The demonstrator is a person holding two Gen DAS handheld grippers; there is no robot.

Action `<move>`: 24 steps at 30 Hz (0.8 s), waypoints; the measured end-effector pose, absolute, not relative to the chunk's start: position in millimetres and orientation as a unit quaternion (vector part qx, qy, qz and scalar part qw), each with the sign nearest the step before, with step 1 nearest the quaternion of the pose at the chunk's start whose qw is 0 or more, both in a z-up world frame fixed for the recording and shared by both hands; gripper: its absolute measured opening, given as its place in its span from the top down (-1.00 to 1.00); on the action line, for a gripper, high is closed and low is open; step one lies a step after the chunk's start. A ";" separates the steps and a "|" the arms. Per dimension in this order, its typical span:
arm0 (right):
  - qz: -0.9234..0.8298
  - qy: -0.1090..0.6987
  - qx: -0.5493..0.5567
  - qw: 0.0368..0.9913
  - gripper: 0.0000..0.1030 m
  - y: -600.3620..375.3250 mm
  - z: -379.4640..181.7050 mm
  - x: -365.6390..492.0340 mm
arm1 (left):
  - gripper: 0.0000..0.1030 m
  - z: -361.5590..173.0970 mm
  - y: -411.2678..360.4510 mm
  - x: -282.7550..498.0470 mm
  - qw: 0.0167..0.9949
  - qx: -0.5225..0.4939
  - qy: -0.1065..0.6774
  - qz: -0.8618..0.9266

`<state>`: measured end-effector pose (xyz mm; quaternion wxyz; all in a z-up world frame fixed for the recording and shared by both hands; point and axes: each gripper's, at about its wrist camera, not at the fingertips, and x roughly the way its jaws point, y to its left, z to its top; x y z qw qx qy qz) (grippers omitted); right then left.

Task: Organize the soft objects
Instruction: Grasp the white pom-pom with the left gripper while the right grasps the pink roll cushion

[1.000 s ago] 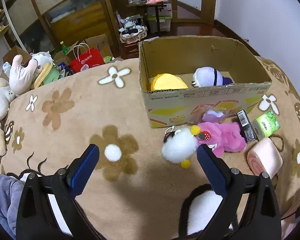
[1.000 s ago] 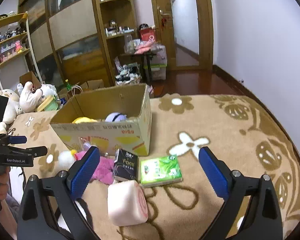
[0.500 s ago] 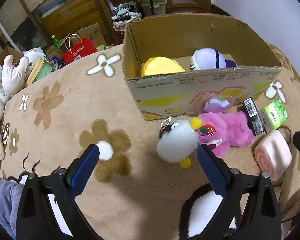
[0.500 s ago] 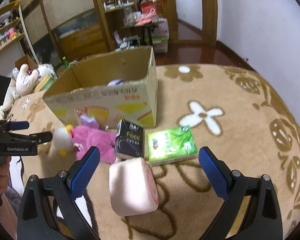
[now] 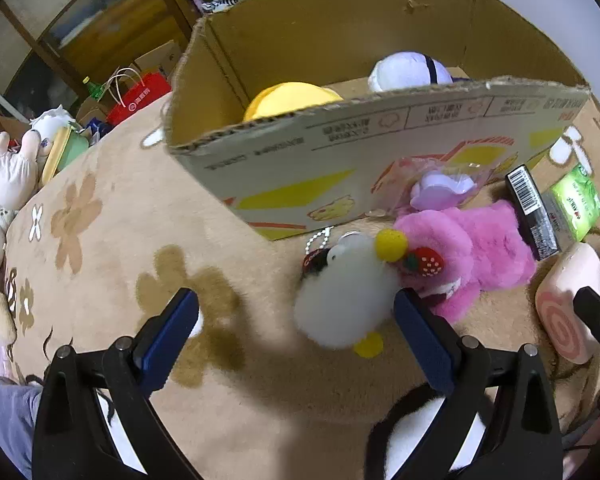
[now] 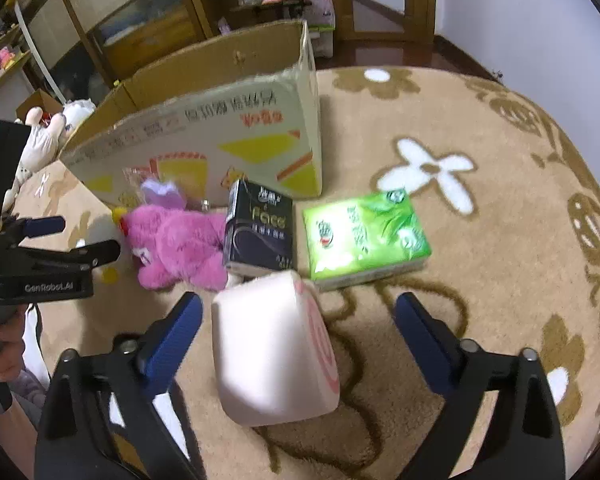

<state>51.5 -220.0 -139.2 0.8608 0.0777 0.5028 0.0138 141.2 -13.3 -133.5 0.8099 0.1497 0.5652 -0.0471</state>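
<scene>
My left gripper [image 5: 296, 324] is open, with a white fluffy chick toy [image 5: 342, 298] lying between its jaws near the right finger. A pink plush [image 5: 476, 248] lies beside the chick. My right gripper [image 6: 296, 320] is open around a pink roll-cake cushion [image 6: 274, 354], which also shows in the left wrist view [image 5: 568, 302]. The cardboard box [image 5: 380, 152] holds a yellow plush [image 5: 288, 98] and a white-purple plush [image 5: 408, 70]. The left gripper shows in the right wrist view [image 6: 76, 240].
A black tissue pack [image 6: 260, 230] and a green tissue pack [image 6: 364, 236] lie in front of the box [image 6: 204, 128] on the flowered tan blanket [image 5: 112, 240]. A small purple packaged toy [image 5: 440, 192] leans on the box. More plush toys [image 5: 12, 168] sit far left.
Both grippers have moved forward and down. The chick now sits between the left jaws and the roll-cake cushion between the right jaws. Both stay open.
</scene>
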 end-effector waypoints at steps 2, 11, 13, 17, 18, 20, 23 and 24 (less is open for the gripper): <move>0.016 0.514 0.076 0.854 -0.81 -219.1 -143.4 52.0 | -0.88 -138.0 -15.6 143.1 0.809 0.154 0.565 -0.050; 0.034 0.528 0.085 0.844 -0.46 -214.3 -150.4 49.2 | -0.76 -143.8 -7.6 146.7 0.816 0.119 0.561 -0.072; 0.045 0.534 0.093 0.839 -0.30 -212.9 -152.7 49.2 | -0.62 -145.4 -7.6 147.0 0.813 0.111 0.565 -0.081; 0.053 0.539 0.096 0.835 -0.10 -210.0 -155.7 47.4 | -0.12 -148.4 -8.5 146.3 0.806 0.095 0.575 -0.103; 0.055 0.540 0.098 0.834 -0.07 -209.5 -155.7 46.7 | 0.04 -150.9 -7.7 146.7 0.802 0.088 0.582 -0.107; 0.057 0.541 0.101 0.833 -0.01 -210.1 -156.4 47.0 | 0.20 -157.7 -6.0 148.3 0.793 0.076 0.594 -0.110; 0.058 0.542 0.107 0.832 0.03 -212.1 -157.5 46.7 | 0.31 -162.7 -6.0 149.4 0.792 0.081 0.596 -0.108; 0.059 0.542 0.107 0.831 0.04 -212.9 -157.8 46.5 | 0.33 -162.4 -6.4 149.2 0.793 0.082 0.593 -0.109</move>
